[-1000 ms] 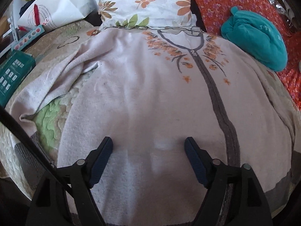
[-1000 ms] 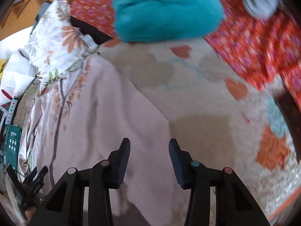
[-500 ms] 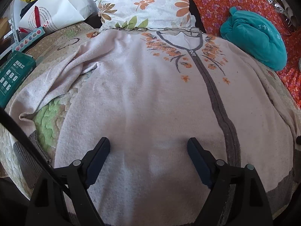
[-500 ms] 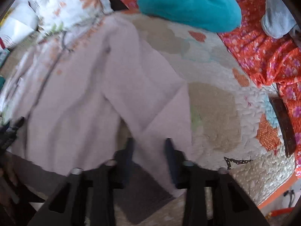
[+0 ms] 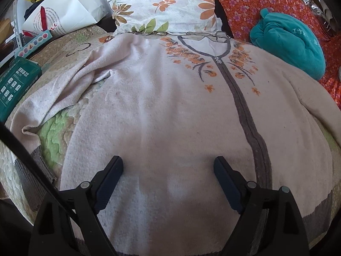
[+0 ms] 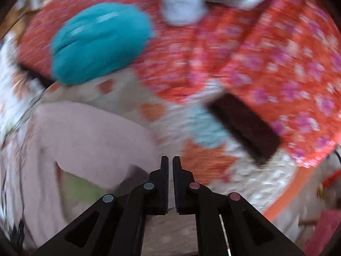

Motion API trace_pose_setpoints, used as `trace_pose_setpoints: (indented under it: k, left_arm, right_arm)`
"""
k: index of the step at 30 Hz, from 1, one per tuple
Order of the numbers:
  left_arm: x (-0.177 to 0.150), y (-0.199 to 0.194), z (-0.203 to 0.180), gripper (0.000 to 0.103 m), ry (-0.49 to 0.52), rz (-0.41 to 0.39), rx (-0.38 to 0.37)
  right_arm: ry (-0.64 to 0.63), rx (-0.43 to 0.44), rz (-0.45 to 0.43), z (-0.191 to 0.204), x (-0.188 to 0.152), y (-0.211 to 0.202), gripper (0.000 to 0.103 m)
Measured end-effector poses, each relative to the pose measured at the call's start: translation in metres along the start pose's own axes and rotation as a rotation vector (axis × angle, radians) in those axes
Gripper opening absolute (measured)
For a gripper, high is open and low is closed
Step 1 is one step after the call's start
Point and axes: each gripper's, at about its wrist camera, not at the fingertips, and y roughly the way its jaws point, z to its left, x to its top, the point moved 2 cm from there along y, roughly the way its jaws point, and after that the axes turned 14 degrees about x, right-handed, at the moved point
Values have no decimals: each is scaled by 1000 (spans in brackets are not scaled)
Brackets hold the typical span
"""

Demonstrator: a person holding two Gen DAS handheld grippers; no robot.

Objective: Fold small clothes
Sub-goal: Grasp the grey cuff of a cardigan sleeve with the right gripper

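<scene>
Our left tool (image 5: 168, 170) hovers spread above the cardigan (image 5: 170, 111); our right tool (image 6: 170, 166) is pinched nearly closed, its catch unclear, so the sleeve (image 6: 89, 132) beside it may slip.

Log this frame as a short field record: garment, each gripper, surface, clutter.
garment: pink cardigan, spread front-up on the quilt, grey zipper closed
left sleeve: lies out to the side, crumpled
left gripper: open, over the lower front of the cardigan
right gripper: jaws nearly together; grip on cloth cannot be told, view blurred
surface: quilt
clutter: teal bundle, floral pillow, green box, white bag
</scene>
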Motion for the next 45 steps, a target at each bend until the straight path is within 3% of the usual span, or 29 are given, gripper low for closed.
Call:
trace_pose_setpoints:
  k: [4,6,7,9,12,14,15,17,20,24,28,30,35,38,41,45]
  left_arm:
    - [0,0,-1,87,-1,-7,8]
    - [-1,0,-2,87,-4,-7,10]
    - [-1,0,-1,88,-2,-8,9]
    - [-1,0,-2,88,1,-9,10]
    - [-1,-1,-2,89,5,-14,15]
    - [-2,-2,-3,89,6,-16,19]
    - [-3,-3,-3,89,9,-17,21]
    - [-3,-3,-3,89,13,-15,19]
    - [1,-3,0,89,8,10,1]
    - [13,1,3,89,-22,63,-29]
    - [20,2,-1,96,7,33,-5]
    - [18,7,-7,96,34,36,9]
    - [13,14,-13,102,-2,-12,40]
    - [16,17,-16,103,-19,-34,61]
    - [23,17,-16,103,-2,-1,47]
    - [42,5,13,103,-119,77,-83]
  right_arm:
    - [66,78,-4,-17,2,-8,13]
    - [54,110,34,-19,1,-5,42]
    - [34,131,74,-17,0,1,48]
    - [-29,158,145,-12,-3,13,50]
    - [-157,120,255,2,-15,35,51]
    - [-214,93,298,10,-23,50,51]
    - [-233,75,305,12,-27,55,45]
    - [-249,42,296,12,-29,60,9]
    - [-119,89,209,-10,-13,50,9]
    - [113,34,64,-62,17,34,11]
    - [248,94,8,-88,26,15,18]
    - [267,130,6,-90,20,2,36]
    - [357,294,84,-76,-3,10,42]
    - [482,383,151,-69,-20,32,46]
    - [574,341,175,-63,-32,58,46]
    - [589,236,-7,-61,-19,65,46]
